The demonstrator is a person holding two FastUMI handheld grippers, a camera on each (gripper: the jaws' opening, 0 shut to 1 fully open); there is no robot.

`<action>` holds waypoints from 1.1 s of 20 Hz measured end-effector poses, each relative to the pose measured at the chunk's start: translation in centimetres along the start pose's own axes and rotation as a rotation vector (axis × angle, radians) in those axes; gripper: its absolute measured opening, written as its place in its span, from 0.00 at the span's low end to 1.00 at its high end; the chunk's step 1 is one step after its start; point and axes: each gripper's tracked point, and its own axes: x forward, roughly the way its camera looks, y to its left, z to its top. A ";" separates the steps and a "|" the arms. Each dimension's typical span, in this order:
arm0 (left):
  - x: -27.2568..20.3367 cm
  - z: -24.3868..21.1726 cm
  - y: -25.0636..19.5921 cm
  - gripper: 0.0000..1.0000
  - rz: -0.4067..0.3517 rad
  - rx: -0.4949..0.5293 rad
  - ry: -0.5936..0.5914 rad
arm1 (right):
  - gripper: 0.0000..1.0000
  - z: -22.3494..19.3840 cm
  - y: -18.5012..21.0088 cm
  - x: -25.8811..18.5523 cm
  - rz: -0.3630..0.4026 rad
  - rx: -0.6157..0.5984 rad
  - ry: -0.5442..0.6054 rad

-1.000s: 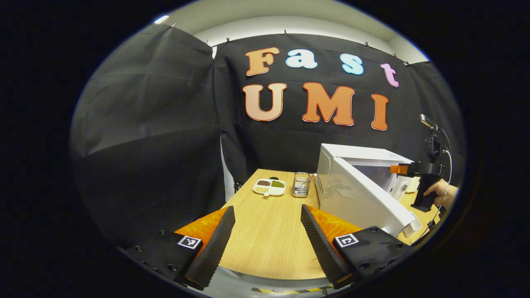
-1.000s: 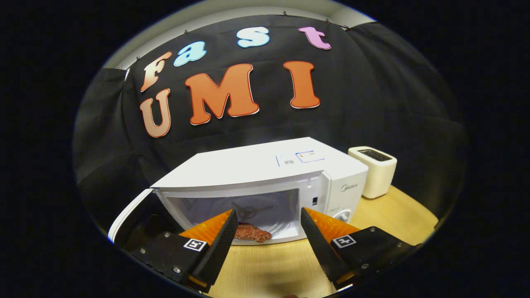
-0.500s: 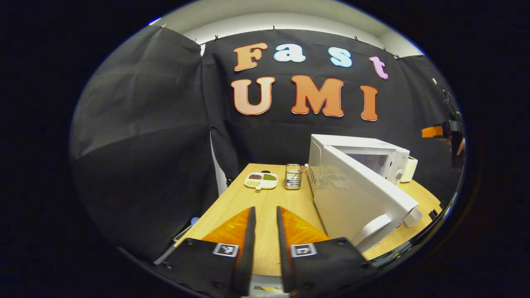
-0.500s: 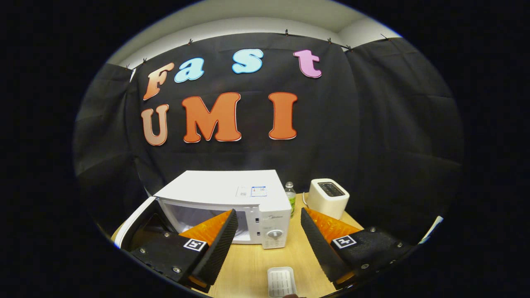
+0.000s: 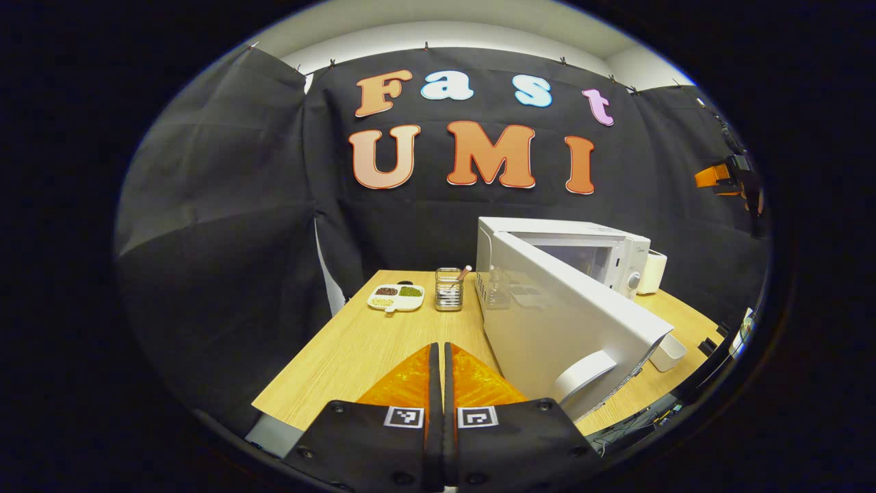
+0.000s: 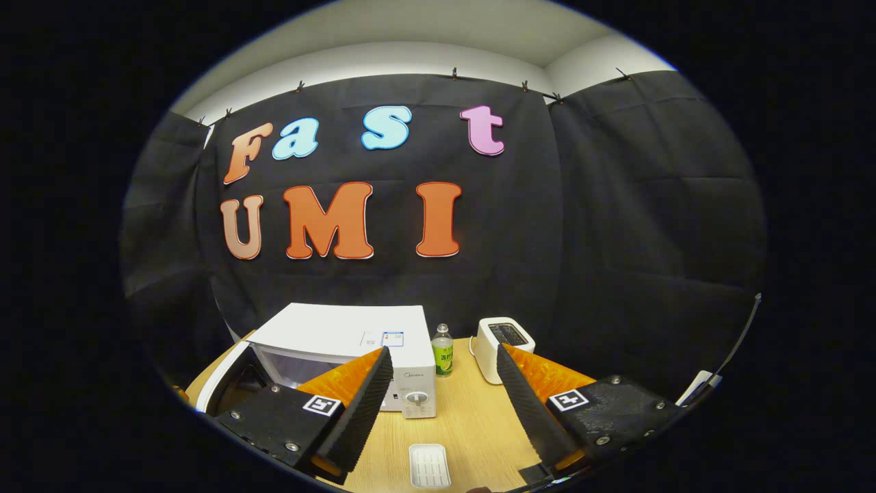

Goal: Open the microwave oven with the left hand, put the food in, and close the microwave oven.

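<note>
The left gripper (image 5: 438,383) had closed on nothing, low centre. The right gripper (image 6: 441,390) — wide open, empty — had drawn back from the microwave (image 6: 356,342), lower left. Its door (image 5: 568,329) hung open — closing likely next.

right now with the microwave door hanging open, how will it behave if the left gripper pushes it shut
The door is a rigid white panel hinged at its far edge, so it should swing stiffly rather than flex. It looks light beside the microwave, which likely stays put on the table. The left gripper is shut, so its tips form a narrow contact that may slide on the smooth face.
</note>
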 end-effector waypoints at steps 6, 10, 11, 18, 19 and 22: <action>1.4 -1.9 -3.1 0.04 -0.038 -0.040 0.042 | 0.95 0.3 0.1 -0.1 0.040 0.007 0.002; 2.1 -2.1 -6.3 0.04 -0.083 -0.041 0.063 | 0.95 0.5 -0.2 0.1 0.053 0.038 -0.003; 2.1 -1.7 -7.7 0.04 -0.111 -0.061 0.062 | 0.95 0.3 -0.3 0.1 0.056 0.046 0.001; 3.3 -0.1 -16.4 0.04 -0.282 0.021 0.037 | 0.95 1.1 -2.2 -0.3 0.047 0.071 -0.010; 3.5 -0.1 -17.5 0.04 -0.305 0.025 0.036 | 0.95 1.3 -2.5 -0.4 0.044 0.075 -0.016; 4.3 0.4 -20.2 0.04 -0.360 0.041 0.030 | 0.95 1.4 -3.5 -0.7 0.039 0.071 -0.018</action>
